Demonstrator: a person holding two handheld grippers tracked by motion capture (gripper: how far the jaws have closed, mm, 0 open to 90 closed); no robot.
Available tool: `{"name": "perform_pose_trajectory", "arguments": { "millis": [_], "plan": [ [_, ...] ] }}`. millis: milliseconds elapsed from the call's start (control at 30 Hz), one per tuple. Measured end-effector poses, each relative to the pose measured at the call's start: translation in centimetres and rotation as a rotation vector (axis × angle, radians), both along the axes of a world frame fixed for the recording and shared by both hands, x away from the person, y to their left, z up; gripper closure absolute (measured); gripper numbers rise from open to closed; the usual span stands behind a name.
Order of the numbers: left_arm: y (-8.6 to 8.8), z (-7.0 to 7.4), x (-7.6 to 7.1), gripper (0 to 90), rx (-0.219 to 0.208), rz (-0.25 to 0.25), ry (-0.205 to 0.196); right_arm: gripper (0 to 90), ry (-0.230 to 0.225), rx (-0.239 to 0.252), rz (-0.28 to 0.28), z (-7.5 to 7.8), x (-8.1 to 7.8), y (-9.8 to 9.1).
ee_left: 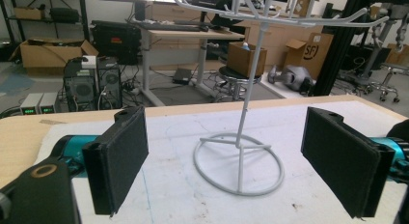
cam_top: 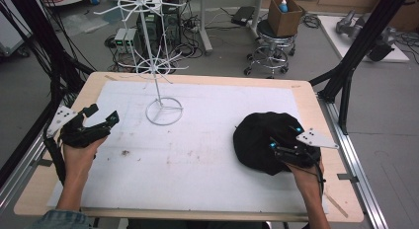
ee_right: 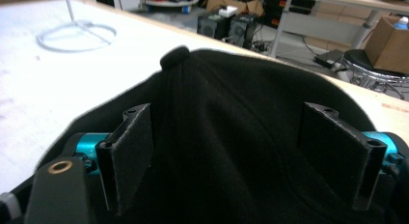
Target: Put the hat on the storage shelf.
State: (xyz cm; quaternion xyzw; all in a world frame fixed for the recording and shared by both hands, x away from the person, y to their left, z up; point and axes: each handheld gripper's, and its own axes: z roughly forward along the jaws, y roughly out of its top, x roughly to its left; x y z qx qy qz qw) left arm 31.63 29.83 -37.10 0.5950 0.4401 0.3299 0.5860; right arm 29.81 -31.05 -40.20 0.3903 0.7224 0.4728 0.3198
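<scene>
Black felt-like pads face each other on the left gripper (ee_left: 226, 161), whose jaws stand wide apart with nothing between them; teal metal shows behind each pad. Through the gap in the left gripper view stands a white wire rack (ee_left: 239, 156): a thin upright pole on a round ring base with a crossbar, and curved hooked arms fanning out higher up. From the high view the rack (cam_top: 163, 109) sits toward the far middle of the table, well apart from both hands, with two tiers of spokes.

Over on the right side lies a black hat (cam_top: 264, 140), soft knit-looking cloth in a rounded, slumped mound. The right gripper (cam_top: 285, 138) rests over its near edge, a grey three-cornered plate on top. In the right gripper view the jaws are spread, and the dark cloth (ee_right: 231, 137) bulges up between the pads; a small rounded button sits at its crown. Whether the pads touch the cloth, I cannot tell.

A white mat (cam_top: 197, 150), scuffed and stained with small brown marks, covers the pale wooden table (cam_top: 316, 98).

Beyond the table, the high view shows a round stool (cam_top: 271, 46) carrying a cardboard box (cam_top: 284, 17), grey floor and tangled cables. The left gripper view adds desks, computer towers (ee_left: 91, 86) and more boxes.
</scene>
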Motion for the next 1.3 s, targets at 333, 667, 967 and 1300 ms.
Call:
{"name": "perform_pose_trajectory", "arguments": {
  "millis": [333,667,967,1300],
  "plan": [
    [0.13,-0.14,0.03,17.0,-0.002,0.005,0.006,29.1,0.017,-0.035,-0.022,-0.38,0.2,0.29],
    [0.03,-0.16,-0.01,17.3,-0.004,0.002,0.003,38.6,0.035,-0.078,-0.026,-0.66,0.52,0.57],
    [0.02,-0.35,0.09,17.5,-0.003,0.0,0.012,67.8,0.057,-0.091,0.005,-0.57,0.43,0.82],
    [0.04,-0.32,0.11,17.7,-0.004,-0.002,0.011,85.8,0.016,-0.089,-0.005,-0.11,-0.14,0.99]
  ]
}}
